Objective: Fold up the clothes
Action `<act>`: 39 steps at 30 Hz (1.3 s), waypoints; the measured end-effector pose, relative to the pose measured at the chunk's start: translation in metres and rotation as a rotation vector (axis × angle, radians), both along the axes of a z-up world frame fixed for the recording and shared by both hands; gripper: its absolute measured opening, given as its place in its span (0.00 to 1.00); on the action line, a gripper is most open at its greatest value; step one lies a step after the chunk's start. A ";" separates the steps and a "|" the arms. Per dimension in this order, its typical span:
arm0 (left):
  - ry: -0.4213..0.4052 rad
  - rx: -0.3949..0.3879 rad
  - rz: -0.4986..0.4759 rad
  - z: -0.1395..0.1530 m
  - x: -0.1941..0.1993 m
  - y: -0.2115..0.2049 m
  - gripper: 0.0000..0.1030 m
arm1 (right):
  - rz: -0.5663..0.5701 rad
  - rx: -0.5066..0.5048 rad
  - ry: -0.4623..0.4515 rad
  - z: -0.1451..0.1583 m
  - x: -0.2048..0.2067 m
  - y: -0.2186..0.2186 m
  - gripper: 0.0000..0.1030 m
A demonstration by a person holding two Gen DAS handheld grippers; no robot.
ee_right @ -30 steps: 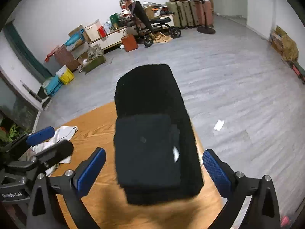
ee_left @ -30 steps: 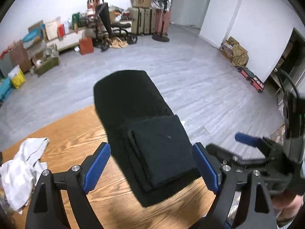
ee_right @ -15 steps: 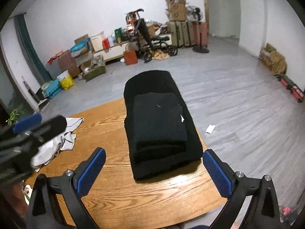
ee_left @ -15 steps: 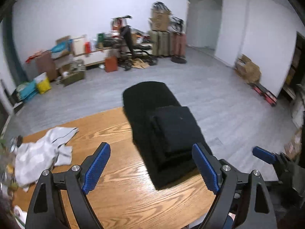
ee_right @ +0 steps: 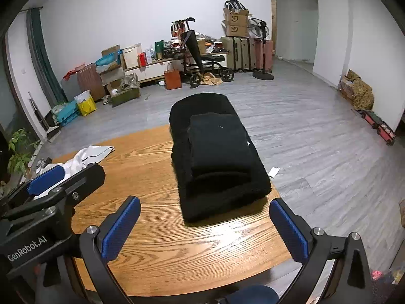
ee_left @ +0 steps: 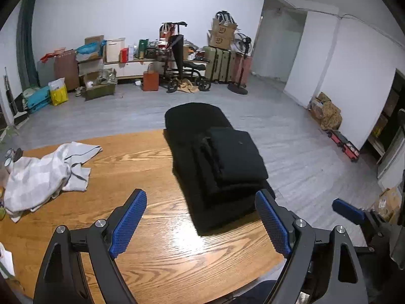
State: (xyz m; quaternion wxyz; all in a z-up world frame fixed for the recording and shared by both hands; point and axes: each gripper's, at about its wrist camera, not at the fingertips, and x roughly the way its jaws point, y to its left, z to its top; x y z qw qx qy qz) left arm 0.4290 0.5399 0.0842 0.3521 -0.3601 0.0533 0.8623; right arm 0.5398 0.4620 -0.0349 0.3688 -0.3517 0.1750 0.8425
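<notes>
**Q:** Which step is in hand?

**A:** The black stack (ee_left: 222,162) looks finished: a smaller folded piece sits squared on a larger folded one, at the far right part of the table (ee_left: 157,240), its far end over the table's edge. I judge this to be the gap between garments. The white garment (ee_left: 43,174) lies crumpled at the table's left side, not yet folded.

**Q:** State of your fingers?

**A:** Left gripper (ee_left: 200,224): jaws wide apart, nothing between the pads. Right gripper (ee_right: 202,228): jaws wide apart, likewise empty. Neither touches cloth.

**Q:** Where do the garments lie relative to them?

**A:** In the left wrist view, the stack's near edge sits just ahead of my right-hand fingertip (ee_left: 272,224), and bare wood fills most of the gap. In the right wrist view, the stack (ee_right: 217,157) is ahead and centred between the fingers, apart from both. The white garment (ee_right: 88,155) is well to the left of both grippers; the left gripper (ee_right: 43,179) partly hides it in that view.

**Q:** What does the next move call for?

**A:** My judgement: swing both grippers left to the white garment, pinch two separate edges or corners, and draw it flat onto open wood. The stack should stay undisturbed. The cloth is bunched, so finding a true edge may take care.
</notes>
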 end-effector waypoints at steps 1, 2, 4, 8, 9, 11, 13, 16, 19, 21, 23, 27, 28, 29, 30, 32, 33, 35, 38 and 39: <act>-0.001 -0.003 0.000 -0.003 0.000 0.000 0.85 | 0.001 0.011 -0.011 -0.001 -0.001 -0.001 1.00; -0.008 0.000 -0.009 -0.005 -0.001 -0.001 0.85 | 0.001 0.021 -0.022 -0.003 -0.001 -0.002 1.00; -0.021 0.011 -0.030 -0.007 -0.003 -0.001 0.85 | -0.003 0.028 -0.033 -0.006 0.000 -0.001 1.00; 0.004 -0.023 -0.007 -0.009 -0.006 0.000 0.85 | -0.033 0.035 -0.041 -0.007 0.008 0.007 1.00; 0.020 -0.031 0.005 -0.009 -0.007 0.000 0.85 | -0.040 0.034 -0.038 -0.006 0.010 0.010 1.00; 0.046 -0.047 0.017 -0.010 -0.008 0.001 0.85 | -0.053 0.029 -0.028 -0.006 0.014 0.016 1.00; 0.055 -0.055 0.019 -0.010 -0.008 0.001 0.85 | -0.066 0.018 -0.009 -0.005 0.017 0.021 1.00; 0.054 -0.062 0.013 -0.013 -0.008 0.000 0.85 | -0.072 0.013 -0.002 -0.003 0.019 0.023 1.00; 0.050 -0.068 0.009 -0.016 -0.010 0.000 0.85 | -0.069 0.021 -0.003 -0.002 0.016 0.023 1.00; 0.043 -0.069 0.011 -0.018 -0.013 -0.002 0.85 | -0.067 0.032 -0.010 -0.001 0.014 0.021 1.00; 0.036 -0.068 0.015 -0.020 -0.016 -0.004 0.85 | -0.064 0.035 -0.012 -0.001 0.012 0.019 1.00; 0.025 -0.064 0.012 -0.022 -0.019 -0.007 0.85 | -0.054 0.024 0.004 -0.001 0.009 0.017 1.00; 0.024 -0.063 0.008 -0.023 -0.019 -0.007 0.85 | -0.052 0.022 0.009 0.000 0.009 0.017 1.00; 0.023 -0.062 0.006 -0.023 -0.019 -0.007 0.85 | -0.050 0.023 0.013 0.000 0.008 0.016 1.00; 0.022 -0.061 0.003 -0.024 -0.019 -0.007 0.85 | -0.049 0.024 0.017 0.001 0.007 0.015 1.00; 0.020 -0.061 0.000 -0.024 -0.019 -0.008 0.85 | -0.045 0.027 0.024 0.002 0.005 0.013 1.00; 0.020 -0.060 -0.003 -0.024 -0.019 -0.008 0.85 | -0.044 0.029 0.026 0.003 0.004 0.012 1.00; 0.019 -0.059 -0.006 -0.024 -0.019 -0.008 0.85 | -0.040 0.036 0.025 0.003 0.002 0.009 1.00; 0.019 -0.056 -0.006 -0.025 -0.020 -0.009 0.85 | -0.031 0.043 0.027 0.003 -0.001 0.006 1.00; 0.019 -0.056 -0.005 -0.025 -0.021 -0.009 0.85 | -0.029 0.045 0.030 0.003 -0.002 0.006 1.00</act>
